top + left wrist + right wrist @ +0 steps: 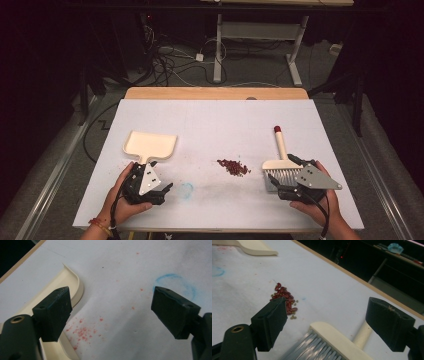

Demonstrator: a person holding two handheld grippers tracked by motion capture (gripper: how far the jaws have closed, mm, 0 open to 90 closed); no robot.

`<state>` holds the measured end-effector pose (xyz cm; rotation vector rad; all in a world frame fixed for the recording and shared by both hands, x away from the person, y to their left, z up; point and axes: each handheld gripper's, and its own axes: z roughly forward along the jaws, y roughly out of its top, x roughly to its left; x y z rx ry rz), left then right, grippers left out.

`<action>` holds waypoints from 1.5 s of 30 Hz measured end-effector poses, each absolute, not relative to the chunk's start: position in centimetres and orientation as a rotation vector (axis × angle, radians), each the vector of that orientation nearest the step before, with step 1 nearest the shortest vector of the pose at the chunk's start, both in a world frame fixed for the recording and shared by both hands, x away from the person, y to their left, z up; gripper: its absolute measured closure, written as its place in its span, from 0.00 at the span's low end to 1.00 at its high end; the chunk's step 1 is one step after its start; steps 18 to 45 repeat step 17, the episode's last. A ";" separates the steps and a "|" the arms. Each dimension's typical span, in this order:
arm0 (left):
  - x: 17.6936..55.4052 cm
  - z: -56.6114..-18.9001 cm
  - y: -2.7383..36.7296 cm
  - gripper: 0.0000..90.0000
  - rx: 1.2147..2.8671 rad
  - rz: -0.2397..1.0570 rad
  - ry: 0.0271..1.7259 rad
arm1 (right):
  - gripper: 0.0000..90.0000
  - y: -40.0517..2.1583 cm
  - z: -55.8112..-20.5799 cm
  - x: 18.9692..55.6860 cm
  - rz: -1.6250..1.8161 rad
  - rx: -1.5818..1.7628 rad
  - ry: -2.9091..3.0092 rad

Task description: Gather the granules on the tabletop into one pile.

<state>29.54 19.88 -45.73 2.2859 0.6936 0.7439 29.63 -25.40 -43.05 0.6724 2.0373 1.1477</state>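
The white-covered rectangular table (215, 115) carried 3 working items. A cream plastic dustpan (150, 145) lay flat at the left, its short handle pointing toward the person. A small heap of dark red beans (233, 167) sat near the table's middle, with a few smaller greenish grains at its edge in the right gripper view. A cream hand brush with grey bristles and a red-tipped handle (281, 159) lay flat at the right, bristles toward the person and handle pointing away.

The left gripper (159, 186), held in the person's left hand (120, 197), sat just below the dustpan handle. In the left gripper view its 2 black jaws stood wide apart and held nothing; the left jaw lay over the dustpan's rim (72, 280), though contact could not be confirmed. Scattered reddish specks (82, 331) marked the sheet between the jaws, and a faint blue ring mark (175, 283) lay near the right jaw.

The right gripper (281, 186), held in the person's right hand (320, 205), sat at the bristle end of the brush. In the right gripper view its 2 jaws were spread wide, released, with the brush head (329, 340) lying between them and not clamped. The beans (284, 300) lay beyond the left jaw, well apart from the dustpan (252, 247) at the far corner of that view.

A wooden board edge (215, 93) showed at the table's far side.
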 end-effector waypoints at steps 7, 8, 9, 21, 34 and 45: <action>29.8 -45.7 19.8 0.18 2.279 0.730 0.703 | 0.20 -25.3 -43.3 29.8 1.132 0.667 2.071; 29.8 -45.6 19.8 0.18 2.275 0.726 0.703 | 0.20 -25.3 -43.4 29.9 1.129 0.674 2.073; 29.9 -45.6 19.8 0.18 2.273 0.725 0.705 | 0.20 -25.3 -43.4 30.0 1.122 0.689 2.074; 30.0 -45.6 19.9 0.18 2.259 0.701 0.710 | 0.21 -25.5 -43.1 30.2 1.118 0.706 2.062; 30.0 -45.6 19.9 0.18 2.259 0.701 0.710 | 0.21 -25.5 -43.1 30.2 1.118 0.706 2.062; 30.0 -45.6 19.9 0.18 2.259 0.701 0.710 | 0.21 -25.5 -43.1 30.2 1.118 0.706 2.062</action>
